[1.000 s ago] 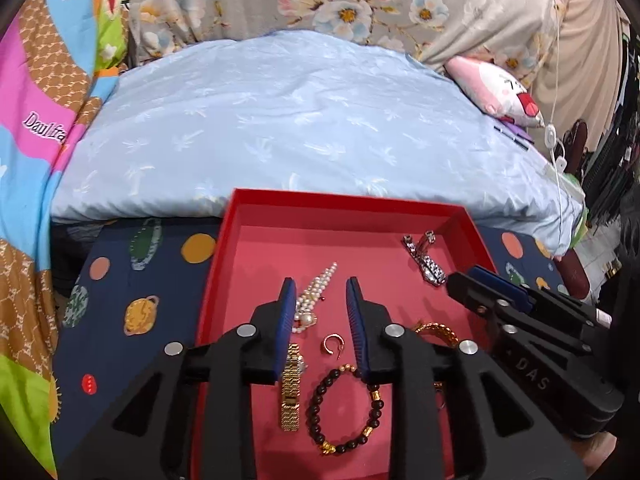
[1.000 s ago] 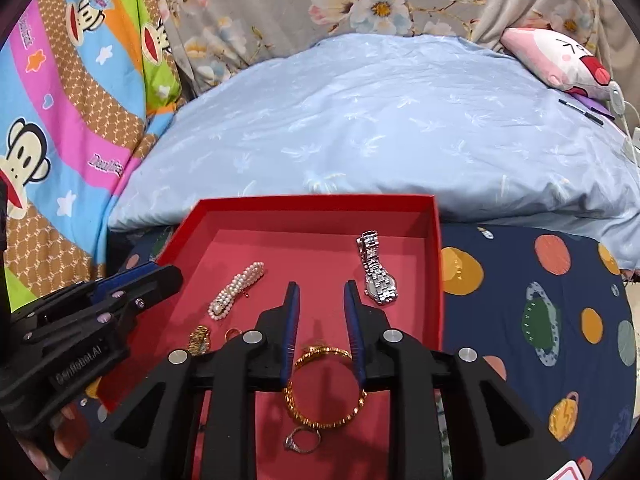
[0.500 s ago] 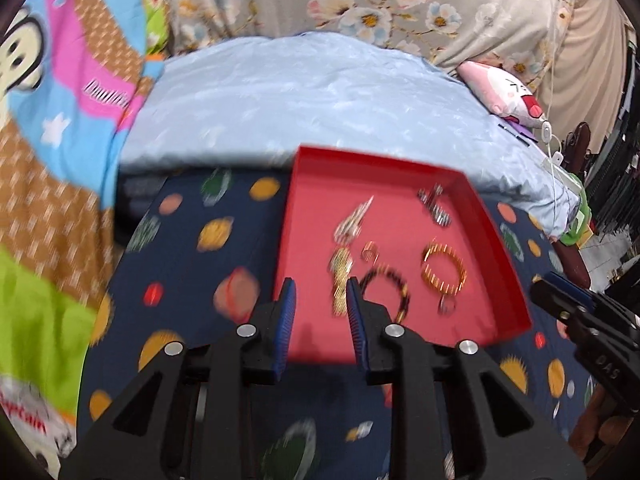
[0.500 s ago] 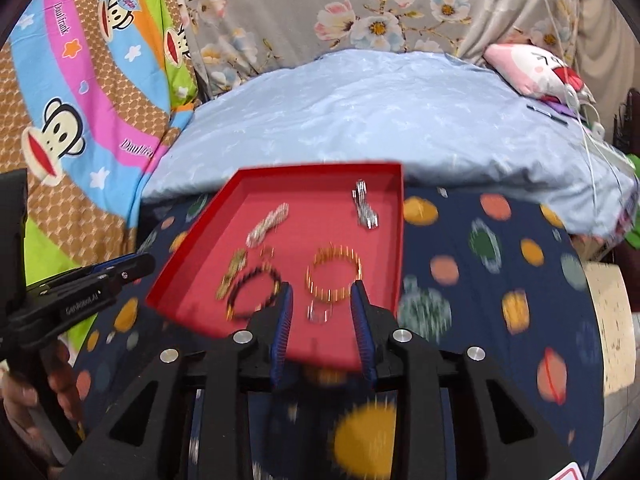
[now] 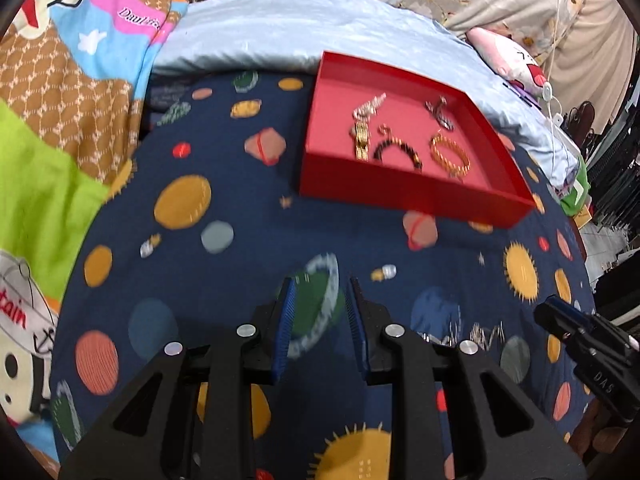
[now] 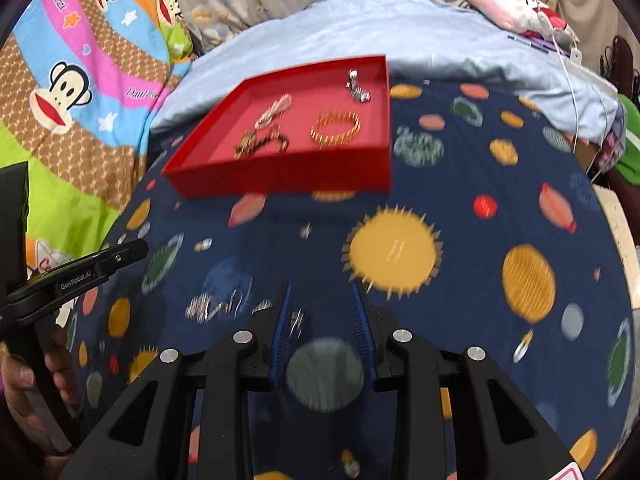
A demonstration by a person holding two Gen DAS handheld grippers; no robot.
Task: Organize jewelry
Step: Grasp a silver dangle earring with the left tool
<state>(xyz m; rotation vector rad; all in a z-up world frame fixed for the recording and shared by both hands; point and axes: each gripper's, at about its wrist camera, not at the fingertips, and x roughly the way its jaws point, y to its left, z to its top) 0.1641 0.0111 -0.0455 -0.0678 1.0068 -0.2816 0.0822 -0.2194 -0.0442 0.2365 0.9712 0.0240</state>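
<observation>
Both tongs, left and right, are standing slightly parted and gripping nothing. The jewelry is lying in the red tray on the bed, well apart from them. Risk: silvery pieces near the right tongs are blurred; misjudging them is inviting a missed grasp.

The tray lies on the planet-print bedspread, its far side against the pillow. In the left wrist view it sits at one o'clock. Inside, the pearl strand lies at eleven o'clock, the silver watch at one, the bangle at four, the beaded bracelet at six.
</observation>
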